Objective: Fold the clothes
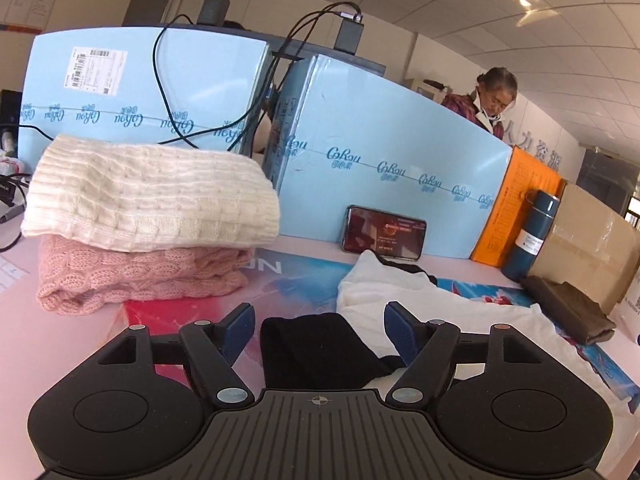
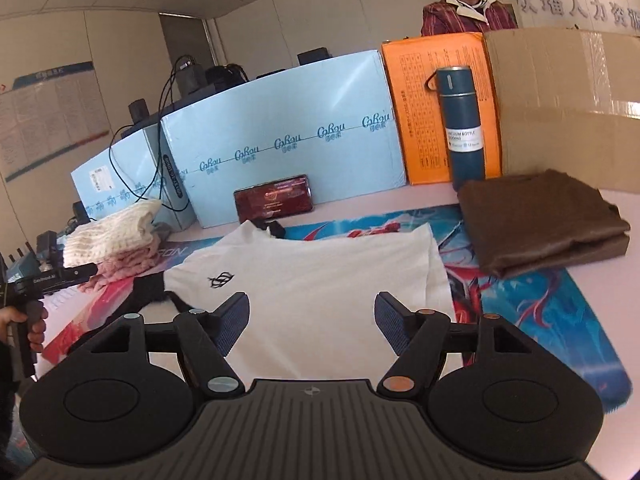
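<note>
Both empty, jaws wide | left hand-held gripper [image 1: 319, 326] over black sleeve [image 1: 316, 344] | right hand-held gripper [image 2: 312, 316] above white shirt [image 2: 320, 280], centre frame, flat for folding

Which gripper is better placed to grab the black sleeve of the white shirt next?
Left. The left gripper is open with the black sleeve directly between its fingers. The right gripper is open over the white shirt body, away from that sleeve.

White garment [image 2: 320, 280] with black sleeve [image 1: 320, 348], flat on the printed mat [image 2: 540, 300]
</note>
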Demonstrator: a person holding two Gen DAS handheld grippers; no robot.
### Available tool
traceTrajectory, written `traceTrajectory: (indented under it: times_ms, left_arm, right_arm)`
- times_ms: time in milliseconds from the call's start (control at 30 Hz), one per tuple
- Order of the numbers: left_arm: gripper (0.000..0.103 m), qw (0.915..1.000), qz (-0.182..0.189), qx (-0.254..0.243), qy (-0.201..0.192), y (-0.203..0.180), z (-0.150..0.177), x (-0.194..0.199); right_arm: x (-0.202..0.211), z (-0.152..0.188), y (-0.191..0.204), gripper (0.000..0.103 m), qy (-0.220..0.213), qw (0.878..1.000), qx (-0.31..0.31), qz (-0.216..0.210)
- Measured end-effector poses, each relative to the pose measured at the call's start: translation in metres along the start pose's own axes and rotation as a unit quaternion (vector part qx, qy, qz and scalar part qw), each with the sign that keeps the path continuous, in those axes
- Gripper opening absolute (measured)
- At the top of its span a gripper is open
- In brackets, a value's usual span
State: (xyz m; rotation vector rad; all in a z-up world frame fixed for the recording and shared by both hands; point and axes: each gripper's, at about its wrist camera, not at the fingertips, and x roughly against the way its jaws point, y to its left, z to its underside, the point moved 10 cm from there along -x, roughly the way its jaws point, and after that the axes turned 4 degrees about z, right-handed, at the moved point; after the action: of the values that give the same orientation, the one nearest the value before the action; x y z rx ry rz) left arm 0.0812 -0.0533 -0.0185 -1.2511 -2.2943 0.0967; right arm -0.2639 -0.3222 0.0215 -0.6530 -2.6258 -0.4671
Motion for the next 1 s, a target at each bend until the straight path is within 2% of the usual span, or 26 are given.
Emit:
traceTrajectory:
  times_ms: [167, 233, 300, 367, 433, 467, 500, 533, 567, 633, 733, 900, 1000]
  left_arm:
    - [0.073, 0.9975, -0.024, 0.016, 0.064, 0.018, -0.001, -0.052]
    - [0.073, 0.9956, -0.029, 0.011, 0.089, 0.022, 0.005, -0.069]
    - [0.073, 0.9931, -0.038, 0.002, 0.11, 0.024, 0.012, -0.082]
    - [0.073, 0.9924, -0.049, -0.016, 0.112, 0.022, 0.016, -0.09]
    - [0.07, 0.9912, -0.051, -0.05, 0.112, 0.014, 0.019, -0.093]
    - [0.061, 0.99, -0.05, -0.069, 0.113, 0.009, 0.021, -0.094]
    - [0.05, 0.9884, -0.049, -0.088, 0.114, 0.004, 0.022, -0.095]
    - [0.025, 0.9861, -0.051, -0.11, 0.113, -0.002, 0.023, -0.096]
    - [0.012, 0.9826, -0.056, -0.137, 0.112, -0.008, 0.023, -0.098]
    - [0.012, 0.9745, -0.069, -0.185, 0.108, -0.017, 0.022, -0.101]
    - [0.012, 0.964, -0.101, -0.225, 0.101, -0.019, 0.017, -0.115]
    - [0.012, 0.9488, -0.14, -0.262, 0.107, -0.014, 0.005, -0.144]
    - [0.012, 0.9456, -0.151, -0.266, 0.111, -0.007, 0.004, -0.154]
  right_arm:
    - [-0.104, -0.041, -0.046, 0.065, 0.041, 0.999, -0.001, 0.023]
    - [-0.149, -0.044, -0.07, 0.065, 0.068, 0.997, -0.025, 0.036]
    - [-0.184, -0.04, -0.091, 0.064, 0.092, 0.993, -0.043, 0.065]
    - [-0.206, -0.036, -0.106, 0.059, 0.108, 0.989, -0.049, 0.093]
    - [-0.221, -0.029, -0.115, 0.05, 0.117, 0.986, -0.05, 0.106]
    - [-0.222, -0.028, -0.112, 0.04, 0.113, 0.988, -0.038, 0.1]
    - [-0.222, -0.027, -0.108, 0.025, 0.111, 0.989, -0.025, 0.094]
    - [-0.222, -0.026, -0.104, 0.019, 0.111, 0.99, -0.013, 0.09]
    - [-0.222, -0.025, -0.103, 0.006, 0.112, 0.989, -0.001, 0.096]
    - [-0.224, -0.026, -0.103, 0.004, 0.108, 0.988, 0.019, 0.109]
    - [-0.231, -0.031, -0.106, 0.004, 0.102, 0.986, 0.032, 0.13]
    - [-0.249, -0.04, -0.107, 0.004, 0.094, 0.982, 0.061, 0.155]
    - [-0.258, -0.046, -0.11, 0.004, 0.096, 0.98, 0.064, 0.162]
